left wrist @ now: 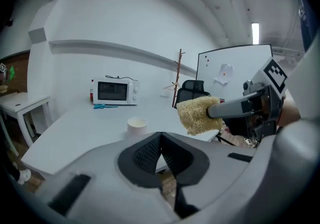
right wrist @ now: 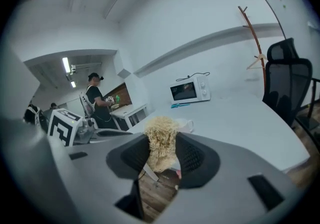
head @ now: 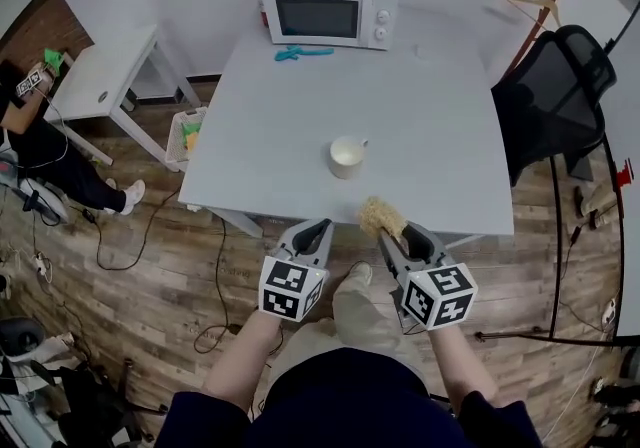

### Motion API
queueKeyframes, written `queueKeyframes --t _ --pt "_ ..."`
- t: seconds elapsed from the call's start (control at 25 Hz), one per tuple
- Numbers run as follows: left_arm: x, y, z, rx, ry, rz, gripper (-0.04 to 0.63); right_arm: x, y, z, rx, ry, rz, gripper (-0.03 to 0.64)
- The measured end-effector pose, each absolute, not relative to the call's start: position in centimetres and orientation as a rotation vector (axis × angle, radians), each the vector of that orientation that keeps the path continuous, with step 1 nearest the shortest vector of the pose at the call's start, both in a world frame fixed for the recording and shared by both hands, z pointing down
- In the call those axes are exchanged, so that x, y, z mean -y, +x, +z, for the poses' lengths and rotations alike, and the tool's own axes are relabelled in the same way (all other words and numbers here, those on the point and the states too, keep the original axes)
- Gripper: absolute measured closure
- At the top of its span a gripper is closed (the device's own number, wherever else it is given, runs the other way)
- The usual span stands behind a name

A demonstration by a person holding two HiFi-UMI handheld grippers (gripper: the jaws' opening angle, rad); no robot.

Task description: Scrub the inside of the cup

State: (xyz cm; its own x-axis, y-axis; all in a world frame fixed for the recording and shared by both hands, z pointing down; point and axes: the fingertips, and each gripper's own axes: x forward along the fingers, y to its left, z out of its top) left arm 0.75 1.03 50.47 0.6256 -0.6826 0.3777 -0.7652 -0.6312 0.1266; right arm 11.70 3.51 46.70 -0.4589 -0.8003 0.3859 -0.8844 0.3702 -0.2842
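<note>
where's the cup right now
In the head view the cup stands upright near the middle of the white table, just beyond the scrub pad held in the right gripper.

Counts: 1 cup [head: 346,156] mid-table, 1 scrubber [head: 382,217] by the near edge, 1 microwave [head: 330,6] and 1 teal tool [head: 303,53] at the far edge. 2 grippers: left gripper [head: 314,230], right gripper [head: 404,236]. 2 tables: main table [head: 445,126], side table [head: 105,76]. 1 chair [head: 562,86].
</note>
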Motion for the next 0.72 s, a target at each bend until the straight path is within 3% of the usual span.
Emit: queueKeyframes --t 0.72 --pt "-7.7 -2.2 46.7 1.289 2.49 0.289 0.578 -10.5 10.2 45.4 2.47 1.567 0.576 0.46"
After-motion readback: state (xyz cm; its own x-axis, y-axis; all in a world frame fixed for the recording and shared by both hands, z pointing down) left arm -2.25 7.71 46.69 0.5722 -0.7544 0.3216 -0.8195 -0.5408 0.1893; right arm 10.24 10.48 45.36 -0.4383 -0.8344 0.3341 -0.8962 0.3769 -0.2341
